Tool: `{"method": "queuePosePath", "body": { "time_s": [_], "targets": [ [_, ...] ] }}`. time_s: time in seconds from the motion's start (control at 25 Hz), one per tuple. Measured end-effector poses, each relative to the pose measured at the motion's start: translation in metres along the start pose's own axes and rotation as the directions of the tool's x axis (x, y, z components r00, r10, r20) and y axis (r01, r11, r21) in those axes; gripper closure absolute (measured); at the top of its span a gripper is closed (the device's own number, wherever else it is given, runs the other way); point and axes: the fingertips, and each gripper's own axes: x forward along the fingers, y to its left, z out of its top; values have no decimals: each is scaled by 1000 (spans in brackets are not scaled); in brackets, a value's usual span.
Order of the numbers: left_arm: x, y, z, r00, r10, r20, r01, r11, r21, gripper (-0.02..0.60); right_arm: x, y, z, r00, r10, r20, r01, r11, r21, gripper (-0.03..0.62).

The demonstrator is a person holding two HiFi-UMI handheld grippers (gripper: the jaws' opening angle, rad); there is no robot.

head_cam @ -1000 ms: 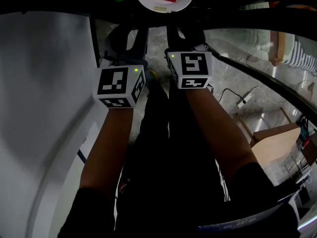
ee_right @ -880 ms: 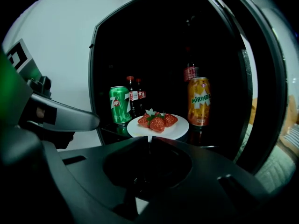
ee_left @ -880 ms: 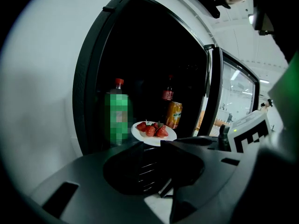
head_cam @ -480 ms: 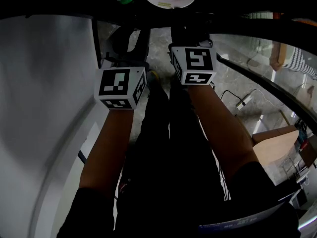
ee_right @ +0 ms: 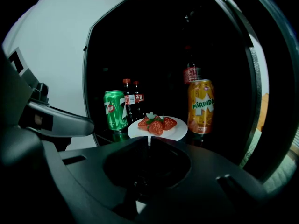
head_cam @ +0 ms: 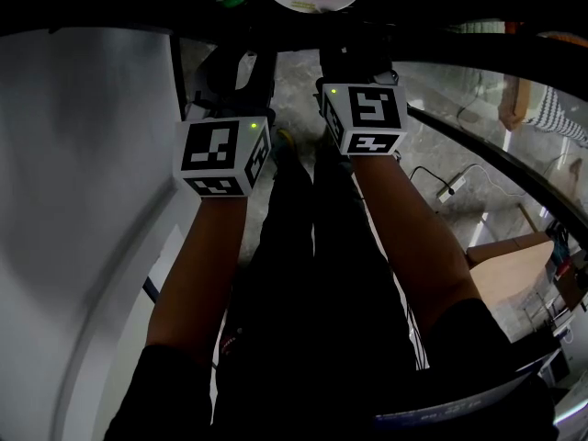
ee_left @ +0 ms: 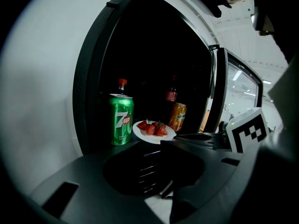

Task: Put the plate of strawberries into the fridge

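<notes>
Strawberries (ee_right: 156, 124) lie heaped on the white plate (ee_right: 180, 132), which already sits on a shelf inside the fridge (ee_left: 91, 78), between the green 7up can (ee_right: 115, 109) at its left and the orange Mirinda can (ee_right: 201, 106) at its right, with two dark bottles (ee_right: 131, 99) behind the green can; the plate looks level and apart from both cans. The right gripper (ee_right: 149, 141) has its jaws brought together to a thin slit with nothing between them, and the plate's near rim stands just above those tips in the frame, so the plate lies straight ahead of it and near. The left gripper (ee_left: 161, 143) also appears closed and empty; from it the plate lies ahead as well but smaller and further in, so the right gripper is judged the nearer one. The plate is round, so no long axis matters; what counts is that both grippers sit in front of the opening and free of the plate. The placing looks done; the likely next call is a straight pull back, then the glass door (ee_left: 238, 92) at the right of the left gripper view.
</notes>
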Motion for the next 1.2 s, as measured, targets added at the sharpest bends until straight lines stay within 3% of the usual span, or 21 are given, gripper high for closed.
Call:
{"method": "queuePosePath", "body": {
  "time_s": [1.2],
  "targets": [
    [-23, -19, 25, 996, 41, 78, -44, 999, 29, 466, -79, -15, 40, 996, 9, 93, -8, 1000, -12, 577]
  ]
}}
